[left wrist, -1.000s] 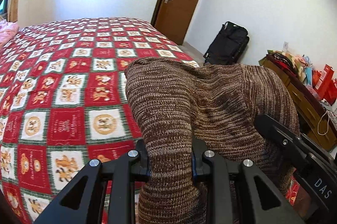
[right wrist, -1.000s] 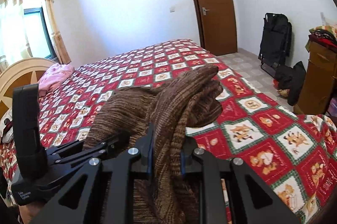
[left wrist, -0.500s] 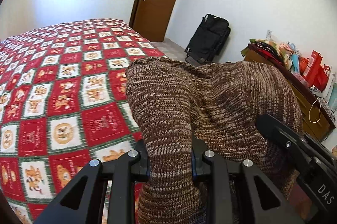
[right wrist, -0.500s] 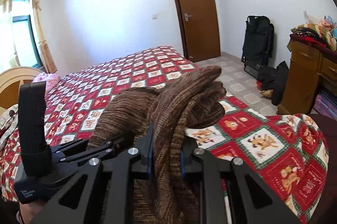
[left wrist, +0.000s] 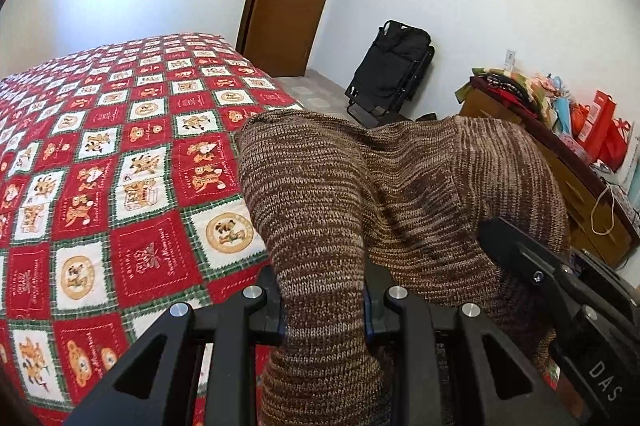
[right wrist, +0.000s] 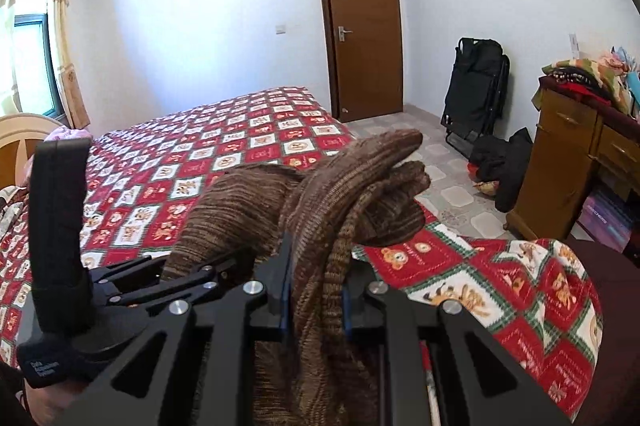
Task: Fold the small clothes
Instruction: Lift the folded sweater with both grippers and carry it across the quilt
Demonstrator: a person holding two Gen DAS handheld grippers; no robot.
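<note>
step: carry/positioning phase, my read. The brown knit garment (left wrist: 400, 186) is held up off the bed, not laid out; no crease made that I can see.
left gripper (left wrist: 324, 310): jaws nearly closed, clamped on a thick bunch of the knit, which fills the gap and bulges out ahead and to the right of the fingers.
right gripper (right wrist: 316, 298): jaws nearly closed on a rolled, layered edge of the same knit; the fabric humps up ahead of the tips and droops below them.
garment position: spans between both claws, hanging in air above the near edge of the bed (left wrist: 100, 186). How much hangs below is hidden by the gripper bodies.
spacing: the claws sit close side by side; each shows in the other's view.
next move: I'd guess lower it onto the quilt ahead of the claws, spread the two hold points apart to flatten the knit, then release. Calls for keeping both clamps firm until the fabric rests on the bed.
risk: bulky, stretchy knit may stay bunched or slip unevenly.
around: door (right wrist: 364, 26) far ahead; black folded chair (right wrist: 476, 90) ahead-right; wooden dresser (right wrist: 568, 162) piled with clothes to the right; dark bag (right wrist: 504, 166) on the floor.
obstructions: nothing on the quilt ahead of the claws; the bed corner lies right of the right claw.
</note>
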